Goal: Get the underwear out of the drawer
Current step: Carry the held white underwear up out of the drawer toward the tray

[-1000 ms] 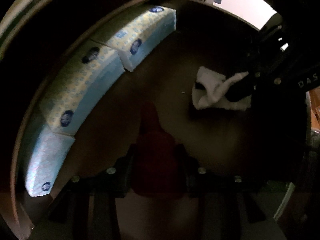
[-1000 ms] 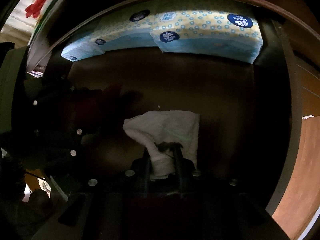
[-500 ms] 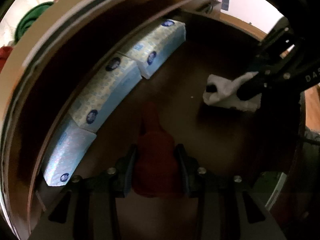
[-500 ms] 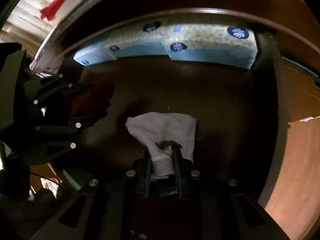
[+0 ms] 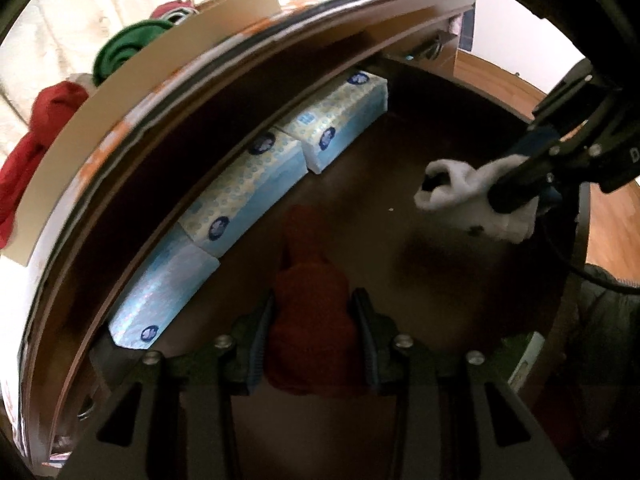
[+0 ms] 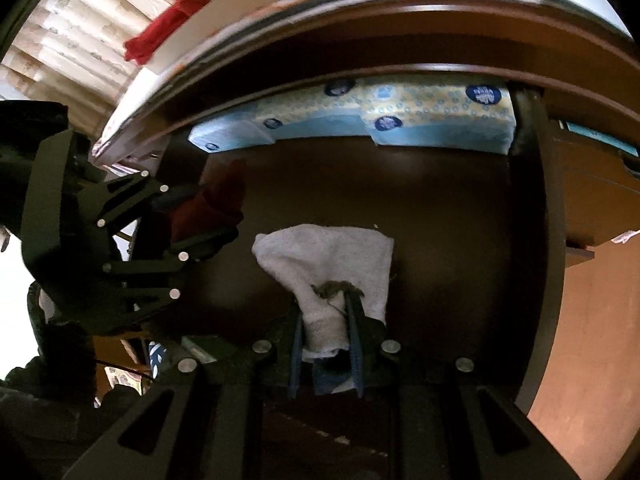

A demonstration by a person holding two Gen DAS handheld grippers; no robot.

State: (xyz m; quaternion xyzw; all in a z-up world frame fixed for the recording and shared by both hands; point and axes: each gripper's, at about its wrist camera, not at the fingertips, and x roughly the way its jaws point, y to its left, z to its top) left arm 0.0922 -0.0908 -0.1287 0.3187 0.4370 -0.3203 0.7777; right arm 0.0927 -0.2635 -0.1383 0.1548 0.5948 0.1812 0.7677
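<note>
My left gripper (image 5: 312,308) is shut on a dark red underwear piece (image 5: 310,320), held above the dark wooden drawer floor (image 5: 400,280). It also shows at the left of the right wrist view (image 6: 208,208). My right gripper (image 6: 326,304) is shut on a white underwear piece (image 6: 332,256), lifted off the drawer floor (image 6: 460,220). The same white piece hangs from the right gripper in the left wrist view (image 5: 460,196).
Several blue and yellow tissue packs (image 5: 248,184) line the drawer's back wall, seen also in the right wrist view (image 6: 400,120). The white cabinet top (image 5: 120,112) overhangs the drawer. Red (image 5: 36,132) and green (image 5: 124,48) clothes lie on it.
Both grippers have pulled back and up with their pieces. The white piece has left the drawer floor. The cabinet top and the clothes on it have come into view.
</note>
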